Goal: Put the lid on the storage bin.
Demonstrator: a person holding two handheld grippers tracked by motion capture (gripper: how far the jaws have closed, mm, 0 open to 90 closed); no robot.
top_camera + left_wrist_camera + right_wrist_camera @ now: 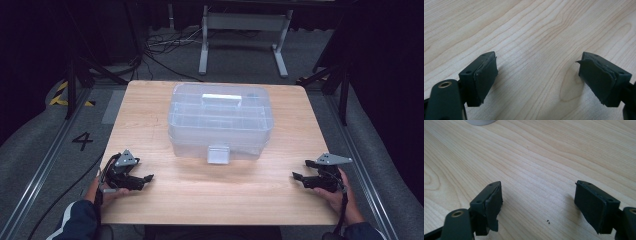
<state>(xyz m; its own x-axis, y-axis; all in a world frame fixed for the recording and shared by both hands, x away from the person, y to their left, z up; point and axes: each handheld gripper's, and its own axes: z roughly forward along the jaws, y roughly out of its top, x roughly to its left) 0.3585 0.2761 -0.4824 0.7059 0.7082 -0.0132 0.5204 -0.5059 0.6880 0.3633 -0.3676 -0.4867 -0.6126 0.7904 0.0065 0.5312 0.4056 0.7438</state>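
Centrally on the wooden counter (165, 200) a clear plastic storage box (220, 120) is seen, its lid closed, a white handle on top and a pale latch on the near wall. At the near left edge the left gripper (146, 178) is held in a hand (107, 192), its tips pointed toward the counter's middle; at the near right edge the right gripper (299, 170) is held in the other hand (340, 197), pointed inward as well. The box is set well apart from both, farther up the counter and between the two, and is touched by neither. In the left gripper view the left fingers (484, 75) are shown spread wide, with bare wood grain between them and nothing pinched. In the right gripper view the right fingers (491, 202) are likewise spread, bare counter and two tiny dark specks (548, 221) lying between them; a rounded pale corner of the box (480, 122) is caught at the top edge, far ahead of the tips
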